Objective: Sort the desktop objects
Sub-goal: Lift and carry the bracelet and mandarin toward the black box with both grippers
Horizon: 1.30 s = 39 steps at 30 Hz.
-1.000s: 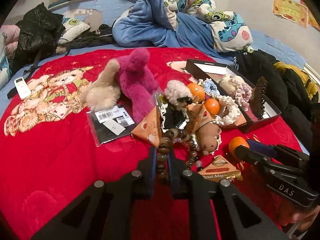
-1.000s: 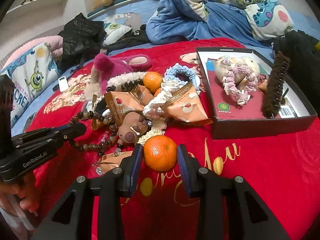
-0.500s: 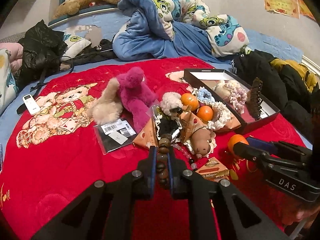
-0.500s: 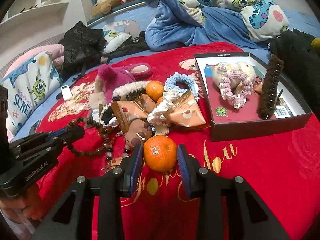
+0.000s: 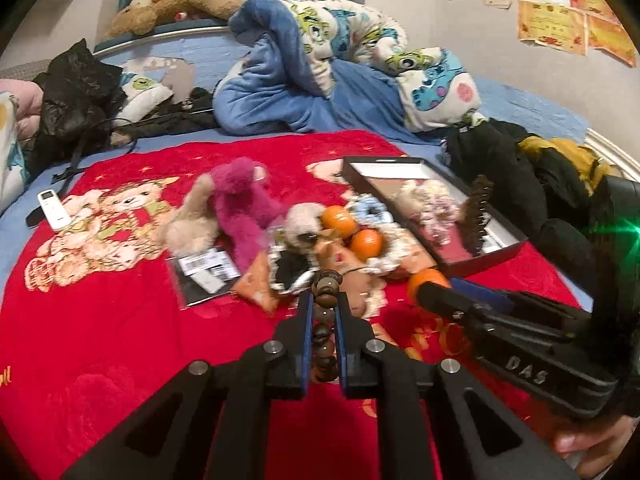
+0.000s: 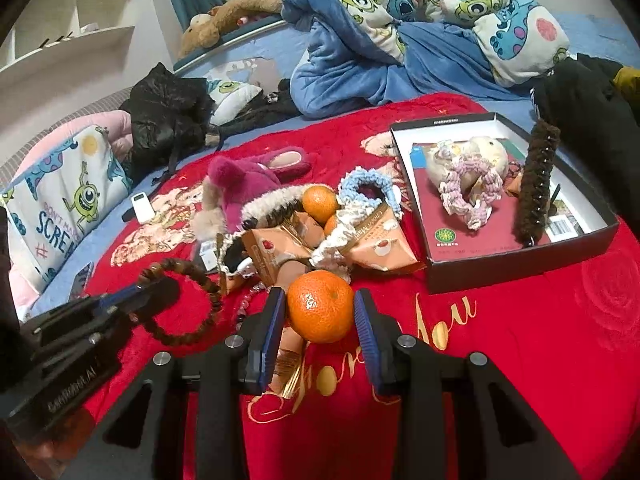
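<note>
A: Sorting progress?
B: Partial. The black box [image 6: 516, 268], far right, holds scrunchies; a pile remains on the bed.
A: Tools?
B: Left tool [image 5: 322, 312] pinches the bead bracelet [image 6: 180, 304]; right tool [image 6: 320, 312] clamps a mandarin [image 6: 320, 306].

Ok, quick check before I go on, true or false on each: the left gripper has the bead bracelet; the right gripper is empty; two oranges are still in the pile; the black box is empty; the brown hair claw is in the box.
1. The left gripper is shut on the bead bracelet. True.
2. The right gripper is empty. False: it is shut on an orange.
3. Two more oranges lie in the pile. True.
4. The black box is empty. False: it holds a pink scrunchie, a cream plush and other items.
5. The brown hair claw is in the box. True; it leans against the box's right wall.
</note>
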Available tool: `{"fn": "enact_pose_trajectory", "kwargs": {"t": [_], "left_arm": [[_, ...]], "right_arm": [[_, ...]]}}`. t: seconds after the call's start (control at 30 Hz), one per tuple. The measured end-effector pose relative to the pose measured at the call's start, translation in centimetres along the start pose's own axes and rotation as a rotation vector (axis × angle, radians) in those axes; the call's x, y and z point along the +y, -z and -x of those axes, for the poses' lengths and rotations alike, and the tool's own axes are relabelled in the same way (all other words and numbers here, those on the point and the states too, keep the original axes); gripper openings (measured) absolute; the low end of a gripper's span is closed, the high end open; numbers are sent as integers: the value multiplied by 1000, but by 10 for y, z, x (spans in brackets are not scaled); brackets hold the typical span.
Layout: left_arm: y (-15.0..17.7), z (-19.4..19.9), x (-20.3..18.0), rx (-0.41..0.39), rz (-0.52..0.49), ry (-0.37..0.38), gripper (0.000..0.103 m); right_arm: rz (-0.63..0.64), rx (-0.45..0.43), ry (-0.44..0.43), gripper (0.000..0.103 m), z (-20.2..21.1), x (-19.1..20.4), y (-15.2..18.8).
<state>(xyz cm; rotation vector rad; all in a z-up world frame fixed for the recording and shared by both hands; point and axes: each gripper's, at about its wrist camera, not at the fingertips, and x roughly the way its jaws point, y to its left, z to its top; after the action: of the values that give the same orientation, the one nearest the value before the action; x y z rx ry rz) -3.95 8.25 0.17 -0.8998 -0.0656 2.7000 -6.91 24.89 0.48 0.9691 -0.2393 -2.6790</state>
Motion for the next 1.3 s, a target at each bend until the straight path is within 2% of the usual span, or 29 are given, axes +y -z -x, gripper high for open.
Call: {"fn": "enact_pose_trajectory", "kwargs": {"t": [0.17,0.33,0.4,0.53,0.63,0.8,0.97,1.3], "left_arm": [[-2,6,-20,-16,4,37,11],[-3,14,-48,-38,-33,78,11],[-4,16,-59,-44,-32,116,11],[-1,16,-87,-28,-63,173,11],[-1,18,-113,-35,-124,182,11],[-7,13,-143,-34,-121,215,11],[-7,8,-158,-32,-120,238,11],[-3,-7,-158,2,-131,229,11]], "right_arm": [[-36,-26,0,34,16,-8,-2],[-45,-50,29,35,39,-22,-2],[-59,-53,41,35,48,-31,-2],[-76,-64,88,35,66,-53,0],[-103,-85,120,35,80,-70,2],[-155,-122,170,35,104,-101,9],[-214,-114,218,35,111,-129,12],[-182,-113,230,35,107,-131,20]]}}
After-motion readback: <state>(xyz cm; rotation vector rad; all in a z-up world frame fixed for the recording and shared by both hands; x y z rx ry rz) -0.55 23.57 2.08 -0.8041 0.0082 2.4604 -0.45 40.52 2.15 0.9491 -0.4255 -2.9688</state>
